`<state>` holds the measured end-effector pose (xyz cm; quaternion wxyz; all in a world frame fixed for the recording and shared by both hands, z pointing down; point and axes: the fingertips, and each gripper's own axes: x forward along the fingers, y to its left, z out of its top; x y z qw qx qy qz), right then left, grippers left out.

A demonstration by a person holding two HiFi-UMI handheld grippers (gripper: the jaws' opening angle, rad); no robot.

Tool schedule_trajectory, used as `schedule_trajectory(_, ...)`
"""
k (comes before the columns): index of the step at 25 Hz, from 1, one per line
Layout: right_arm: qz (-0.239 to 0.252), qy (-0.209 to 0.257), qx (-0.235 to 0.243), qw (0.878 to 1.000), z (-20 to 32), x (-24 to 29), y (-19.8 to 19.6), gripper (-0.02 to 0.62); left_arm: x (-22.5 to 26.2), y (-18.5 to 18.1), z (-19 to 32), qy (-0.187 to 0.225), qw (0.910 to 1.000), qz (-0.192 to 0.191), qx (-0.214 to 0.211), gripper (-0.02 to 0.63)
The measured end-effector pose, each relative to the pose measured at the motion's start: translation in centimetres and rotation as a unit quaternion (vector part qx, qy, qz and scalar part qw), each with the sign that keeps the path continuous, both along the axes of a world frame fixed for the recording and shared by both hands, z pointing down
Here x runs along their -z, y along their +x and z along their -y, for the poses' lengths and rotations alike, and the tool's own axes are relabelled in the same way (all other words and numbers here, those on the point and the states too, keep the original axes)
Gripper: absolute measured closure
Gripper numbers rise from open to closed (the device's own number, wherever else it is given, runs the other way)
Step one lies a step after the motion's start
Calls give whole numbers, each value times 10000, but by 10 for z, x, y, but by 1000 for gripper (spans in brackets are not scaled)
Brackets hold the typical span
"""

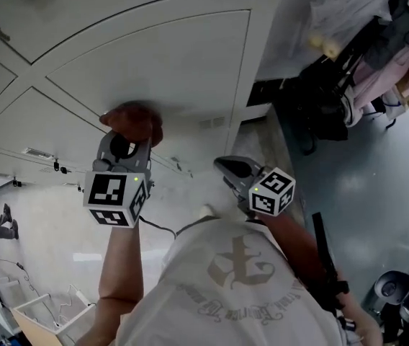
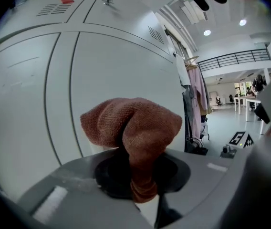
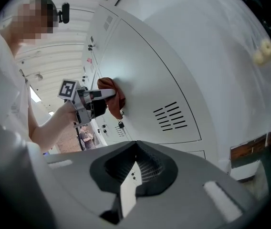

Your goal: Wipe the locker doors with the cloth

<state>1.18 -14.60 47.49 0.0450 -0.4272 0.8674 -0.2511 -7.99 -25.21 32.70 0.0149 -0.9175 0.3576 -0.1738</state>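
The left claw (image 2: 142, 175) is pinching a rust-brown cloth (image 2: 135, 123), whose bunched folds cover the jaw tips, so how deep the grip goes cannot be told. From the right gripper view the cloth sits pressed against a pale grey locker door (image 3: 145, 70), up and left of its vent slots (image 3: 171, 116). The right claw (image 3: 134, 163) hangs well apart from the door, its jaws pressed together at the tips with nothing between them. In the head view its marker cube (image 1: 273, 191) hides much of its body.
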Motion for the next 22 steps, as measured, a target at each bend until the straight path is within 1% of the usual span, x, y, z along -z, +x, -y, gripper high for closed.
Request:
schedule_trajectory(3,-18,67,80,9999,8,1,8,588,-3,20,1,-46,10000,-12,-67,529)
schedule_trajectory(6,-43,73,52,10000,20,4,10,588,-2,25,8,-95,9999,17,-99,529)
schedule_trajectory(9,-7,32,121,9999,19,3,17,588,-10,34,2,-185,9998,60,-61,529)
schedule_trajectory(12,29,49,254,9997,18,7,24,588,-12,54,-6,-220,9996,132,-127,529)
schedule_trajectory(15,-113,17,453,9989,18,4,34,588,-13,76,-11,-255,9994,140,-190,529)
schedule_trajectory(18,-207,-31,525,9984,26,-8,50,588,-23,98,-4,-294,9991,150,-278,529)
schedule_trajectory(22,-217,-50,583,9981,28,-14,61,588,-28,113,-4,-315,9988,166,-339,529)
